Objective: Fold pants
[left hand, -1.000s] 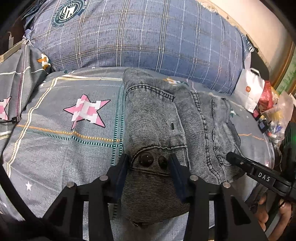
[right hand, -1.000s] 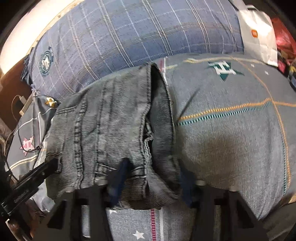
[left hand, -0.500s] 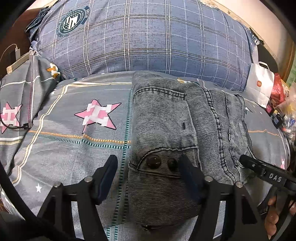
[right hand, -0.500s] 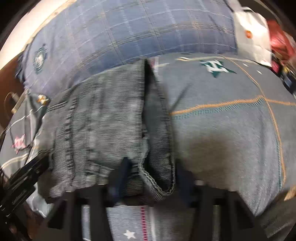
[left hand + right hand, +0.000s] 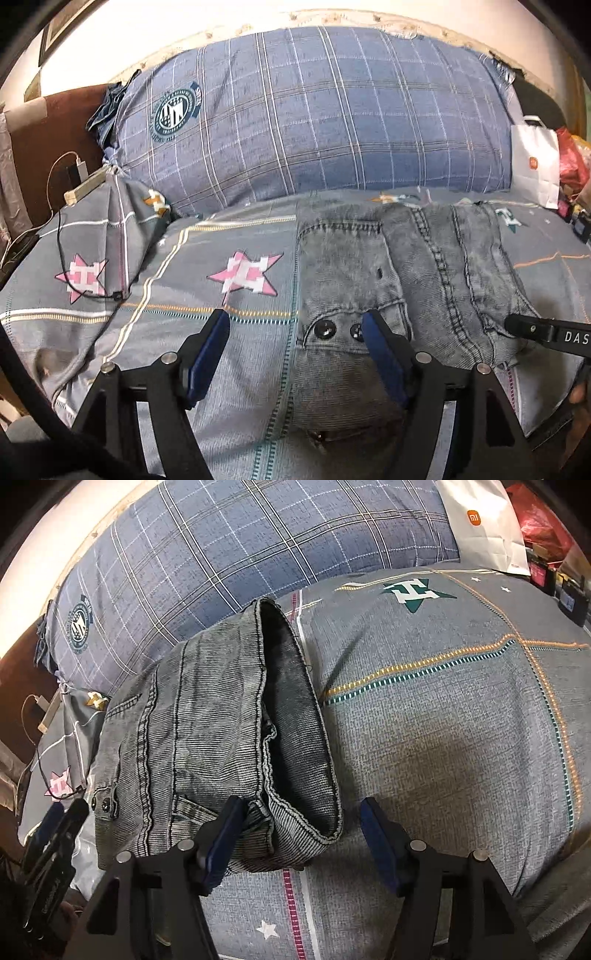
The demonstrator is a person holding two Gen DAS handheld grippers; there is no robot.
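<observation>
Grey washed denim pants (image 5: 351,266) lie folded on the grey star-print bedsheet (image 5: 147,280). My left gripper (image 5: 295,332) hovers over their button end, its jaws opening; the two dark buttons (image 5: 325,328) sit just inside its right finger (image 5: 380,347) and no pad presses the cloth. In the right wrist view the pants (image 5: 207,709) end in a stacked hem (image 5: 306,823). That hem lies loose between the fingers of my right gripper (image 5: 301,823), which stands open. Each gripper shows at the edge of the other's view.
A big blue plaid pillow (image 5: 314,118) lies behind the pants against the wall. A white paper bag (image 5: 535,162) and red clutter (image 5: 572,162) stand at the bed's right edge. A charger cable (image 5: 66,251) trails over the sheet at left.
Both grippers were shut on the pants' near edge and have let go, jaws spread apart. The left gripper drew back and tipped up, showing more pillow and wall. The pants stay flat.
</observation>
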